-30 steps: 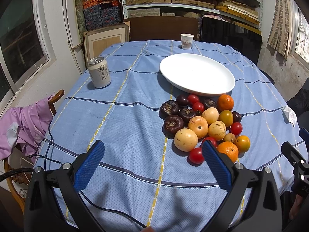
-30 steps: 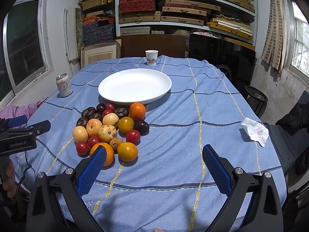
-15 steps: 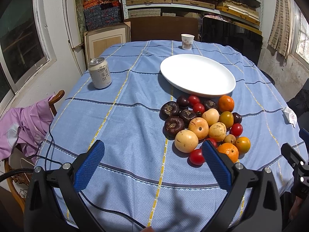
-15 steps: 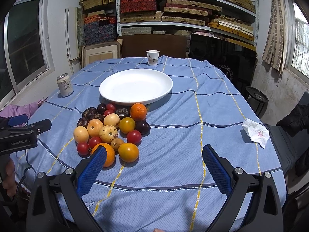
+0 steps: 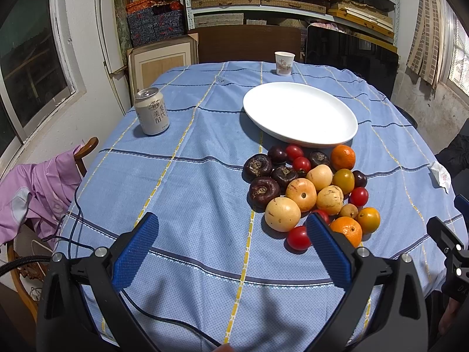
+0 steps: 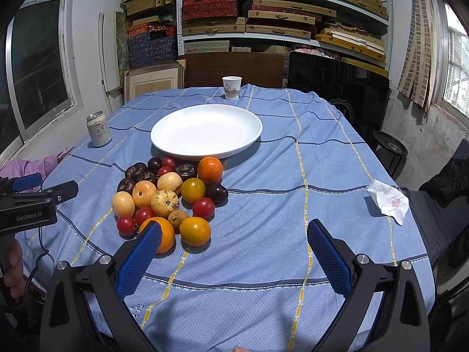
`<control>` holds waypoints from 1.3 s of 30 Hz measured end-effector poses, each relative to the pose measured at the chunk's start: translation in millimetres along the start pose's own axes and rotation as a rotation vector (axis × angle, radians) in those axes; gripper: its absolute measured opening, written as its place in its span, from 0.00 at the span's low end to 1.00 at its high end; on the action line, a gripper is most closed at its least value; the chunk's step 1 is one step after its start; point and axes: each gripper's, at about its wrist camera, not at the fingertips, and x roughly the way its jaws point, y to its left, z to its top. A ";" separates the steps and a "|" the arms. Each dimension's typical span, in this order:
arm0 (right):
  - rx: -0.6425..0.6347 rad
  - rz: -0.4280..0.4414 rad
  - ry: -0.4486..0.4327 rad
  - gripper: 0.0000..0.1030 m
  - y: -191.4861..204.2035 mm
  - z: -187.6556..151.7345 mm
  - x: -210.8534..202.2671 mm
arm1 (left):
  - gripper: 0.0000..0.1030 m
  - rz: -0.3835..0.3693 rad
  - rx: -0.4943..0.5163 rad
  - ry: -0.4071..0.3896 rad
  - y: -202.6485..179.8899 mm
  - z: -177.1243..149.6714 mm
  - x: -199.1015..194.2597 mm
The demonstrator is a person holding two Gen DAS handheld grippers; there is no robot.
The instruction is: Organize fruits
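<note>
A pile of fruit [image 5: 310, 190] lies on the blue tablecloth: oranges, red tomatoes, yellow tomatoes, pale round fruits and dark brown ones. Just beyond it sits a large empty white plate [image 5: 299, 111]. My left gripper [image 5: 231, 226] is open above the cloth, its right finger beside a red tomato [image 5: 298, 237]. In the right wrist view the same pile [image 6: 170, 196] lies left of centre, in front of the plate [image 6: 205, 130]. My right gripper [image 6: 234, 233] is open, its left finger overlapping the nearest orange [image 6: 162, 231]. Neither holds anything.
A drink can [image 5: 151, 111] stands at the left, a paper cup [image 5: 284, 63] at the far edge, and a crumpled tissue [image 6: 387, 199] at the right. A chair with a purple garment [image 5: 32, 187] is left of the table. A cable [image 5: 73, 228] trails over the near-left corner.
Both grippers have crept slightly forward toward the fruit and stay open. Nothing on the table has moved.
</note>
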 end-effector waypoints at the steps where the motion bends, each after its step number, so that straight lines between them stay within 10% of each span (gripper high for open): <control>1: -0.001 0.000 0.000 0.97 -0.1 0.1 0.0 | 0.96 0.001 0.000 -0.001 0.2 0.4 0.2; 10: 0.011 -0.004 0.021 0.97 0.5 -0.3 4.0 | 0.96 -0.013 -0.022 0.012 3.8 -2.0 2.1; 21: 0.067 0.077 0.109 0.97 0.4 -25.1 18.5 | 0.96 -0.265 0.017 0.162 -14.8 -42.8 18.4; 36: -0.052 -0.017 0.135 0.97 0.3 -26.9 37.1 | 0.96 -0.141 0.069 0.100 -21.3 0.6 83.5; 39: -0.048 -0.014 0.147 0.97 -1.2 -27.3 39.9 | 0.80 -0.155 0.090 0.133 -26.5 -3.4 91.9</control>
